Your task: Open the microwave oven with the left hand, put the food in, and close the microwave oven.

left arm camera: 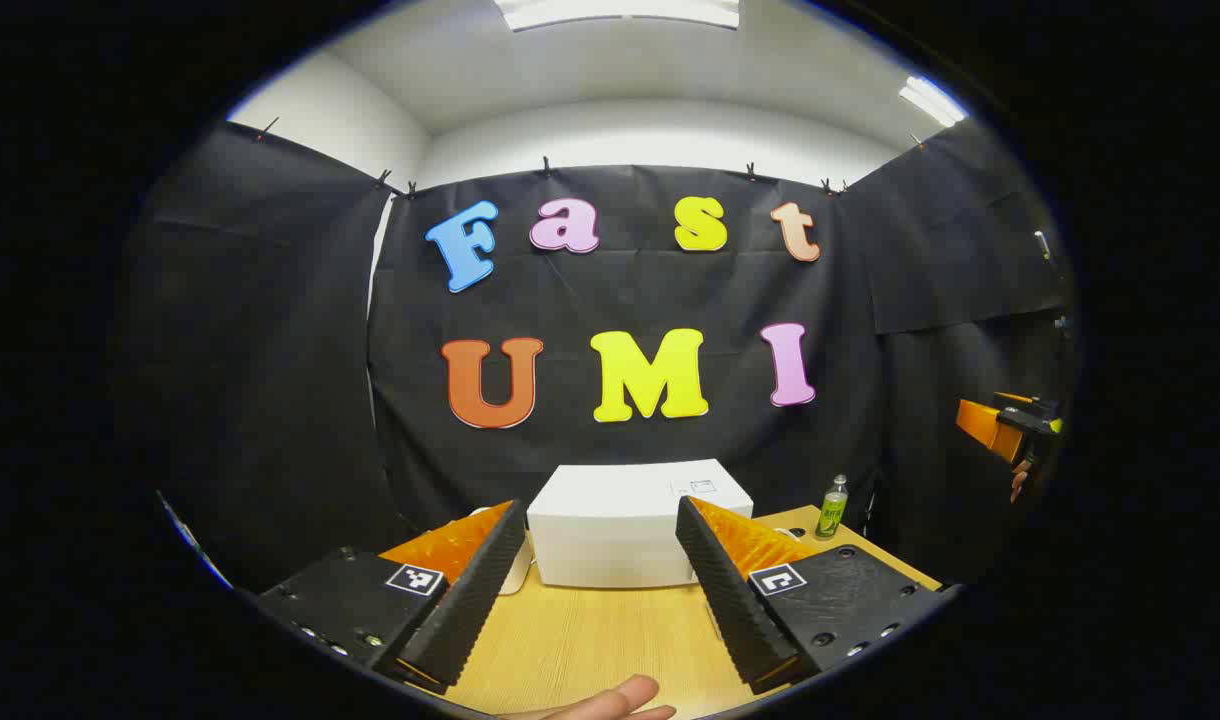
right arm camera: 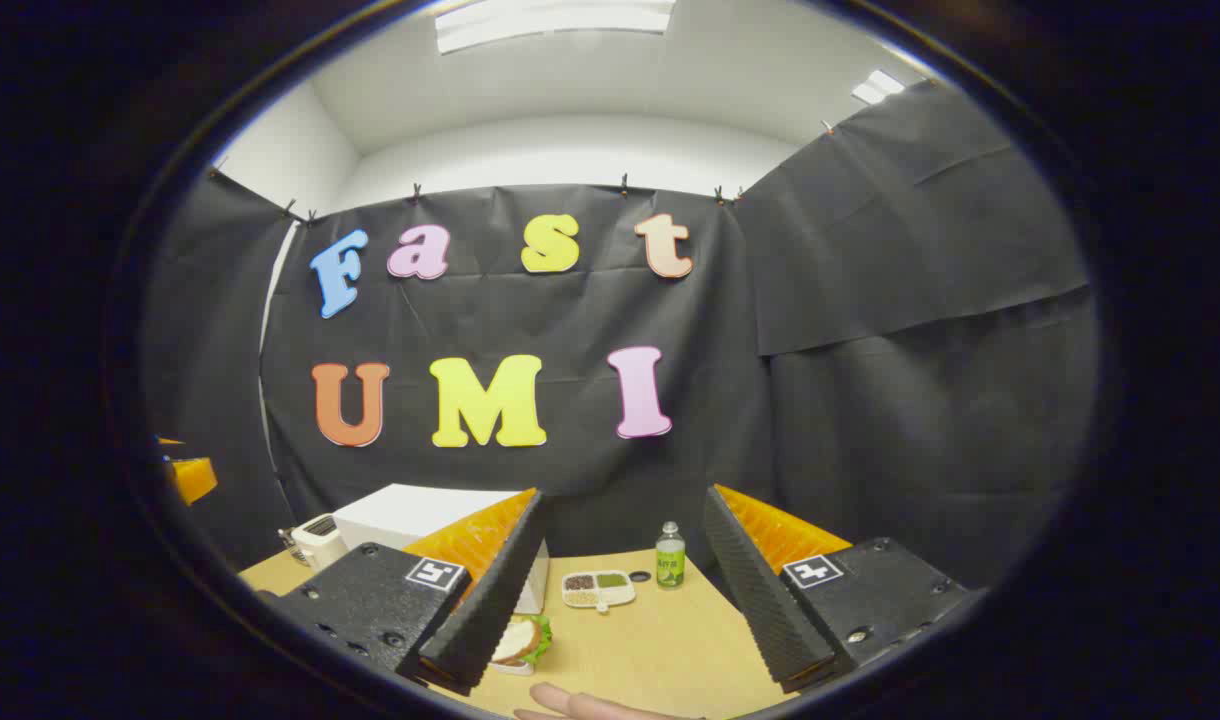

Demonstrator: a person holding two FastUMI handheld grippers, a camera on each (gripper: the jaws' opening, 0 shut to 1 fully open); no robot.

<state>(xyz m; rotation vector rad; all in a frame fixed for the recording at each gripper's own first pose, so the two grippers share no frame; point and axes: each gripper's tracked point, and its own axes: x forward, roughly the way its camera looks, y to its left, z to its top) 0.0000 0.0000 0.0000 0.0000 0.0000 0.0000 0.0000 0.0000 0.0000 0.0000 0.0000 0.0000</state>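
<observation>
Fingertips of a hand (left arm camera: pixel 610 700) peek in at the bottom edge of the left gripper view, just below the left gripper (left arm camera: pixel 600 590), whose two fingers stand wide apart with nothing between them. Between those fingers, at lower centre of the frame, the white microwave oven (left arm camera: pixel 635 535) sits on the wooden table (left arm camera: pixel 580 640) with its door closed. A small white appliance (left arm camera: pixel 518 565) stands against its left side, partly hidden behind the left finger. To the right of the microwave, near the table's far edge, stands a small green bottle (left arm camera: pixel 833 508). At the far right edge of the frame, the other gripper (left arm camera: pixel 1005 425) hangs in the air, with fingers of the hand holding it just beneath.

In the right gripper view, a hand (right arm camera: pixel 590 705) shows at the bottom edge, and the right gripper (right arm camera: pixel 620 600) holds its fingers well apart, empty. Just beside its left finger, low in the frame, a sandwich (right arm camera: pixel 520 640) lies on the table (right arm camera: pixel 660 650). Beyond it, a white divided tray (right arm camera: pixel 598 589) holds small portions of food, with the green bottle (right arm camera: pixel 670 556) just to its right. The microwave oven (right arm camera: pixel 410 515) sits at lower left, the small appliance (right arm camera: pixel 317 540) to its left.
</observation>
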